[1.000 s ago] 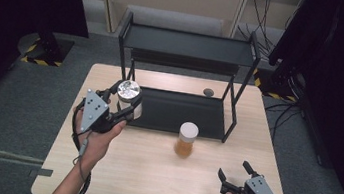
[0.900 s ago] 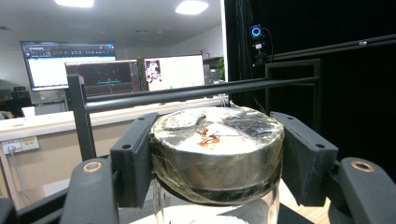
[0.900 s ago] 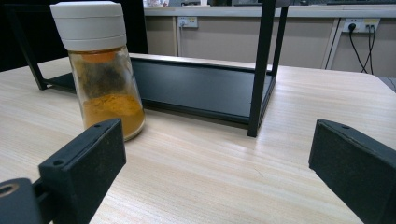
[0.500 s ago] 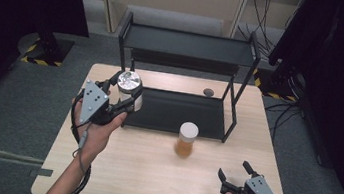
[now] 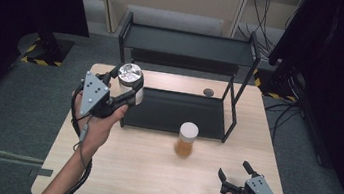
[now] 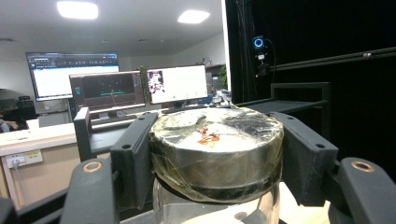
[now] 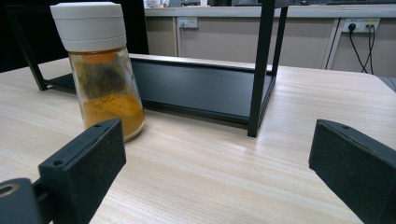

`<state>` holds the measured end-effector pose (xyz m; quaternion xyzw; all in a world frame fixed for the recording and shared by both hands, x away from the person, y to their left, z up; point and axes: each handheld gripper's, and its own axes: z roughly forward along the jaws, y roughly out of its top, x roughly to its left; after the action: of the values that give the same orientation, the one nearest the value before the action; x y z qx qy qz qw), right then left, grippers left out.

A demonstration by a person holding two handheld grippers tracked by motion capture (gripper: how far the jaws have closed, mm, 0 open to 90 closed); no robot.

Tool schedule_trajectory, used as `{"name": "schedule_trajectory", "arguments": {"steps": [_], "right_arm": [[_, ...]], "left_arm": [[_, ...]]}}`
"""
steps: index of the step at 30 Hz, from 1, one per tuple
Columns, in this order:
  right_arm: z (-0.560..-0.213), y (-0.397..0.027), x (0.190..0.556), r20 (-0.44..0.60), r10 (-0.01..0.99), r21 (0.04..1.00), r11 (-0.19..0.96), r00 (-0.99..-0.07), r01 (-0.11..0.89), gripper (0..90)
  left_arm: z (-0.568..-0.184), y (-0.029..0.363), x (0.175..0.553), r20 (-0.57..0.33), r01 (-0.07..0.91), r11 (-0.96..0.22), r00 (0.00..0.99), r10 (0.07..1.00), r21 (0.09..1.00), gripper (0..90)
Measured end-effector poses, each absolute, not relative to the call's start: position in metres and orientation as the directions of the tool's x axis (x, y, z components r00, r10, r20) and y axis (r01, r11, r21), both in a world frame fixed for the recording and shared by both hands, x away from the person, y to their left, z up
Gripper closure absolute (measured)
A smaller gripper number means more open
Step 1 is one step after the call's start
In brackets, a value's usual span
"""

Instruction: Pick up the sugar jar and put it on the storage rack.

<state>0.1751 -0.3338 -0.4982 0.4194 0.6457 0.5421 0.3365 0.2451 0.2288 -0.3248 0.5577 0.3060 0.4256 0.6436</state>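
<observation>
Resting at the near right edge of the wooden table (image 5: 139, 173), the right gripper (image 5: 236, 179) sits in the person's hand with its two black jaws spread wide and nothing between them; its own view looks along them across bare wood. Just beyond, near the table's middle, stands a jar with a white cap (image 5: 187, 138) — glass, holding orange-yellow powder low down and something darker above; no label or writing can be read on it. Behind that jar runs the black lower tray of a black metal rack (image 5: 187, 43), whose front right post comes down to the table just right of the jar; a small dark round thing (image 5: 208, 92) lies on the wood at the far side, under the rack's upper shelf. At the left, above the tray's left end, the left gripper (image 5: 128, 85) is clenched on a glass jar with a silver lid (image 5: 130, 75) — the pads press the lid from both sides, and the jar is held clear of the table; clear tape wraps the lid, and a small red-orange mark sits on top, too blurred to read as writing. Far behind, in the left gripper view, monitors (image 6: 177, 84) glow on a desk; their text is too small to make out.
</observation>
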Motion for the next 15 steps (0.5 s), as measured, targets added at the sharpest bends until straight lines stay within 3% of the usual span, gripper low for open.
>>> {"name": "schedule_trajectory", "arguments": {"steps": [15], "right_arm": [[-0.498,-0.334,0.175,0.019,0.906,0.982,0.063,-0.423,0.178,4.1]], "left_arm": [[-0.31,0.225,0.258,0.079,-0.216,0.017,0.431,0.899,0.976,35.0]]}}
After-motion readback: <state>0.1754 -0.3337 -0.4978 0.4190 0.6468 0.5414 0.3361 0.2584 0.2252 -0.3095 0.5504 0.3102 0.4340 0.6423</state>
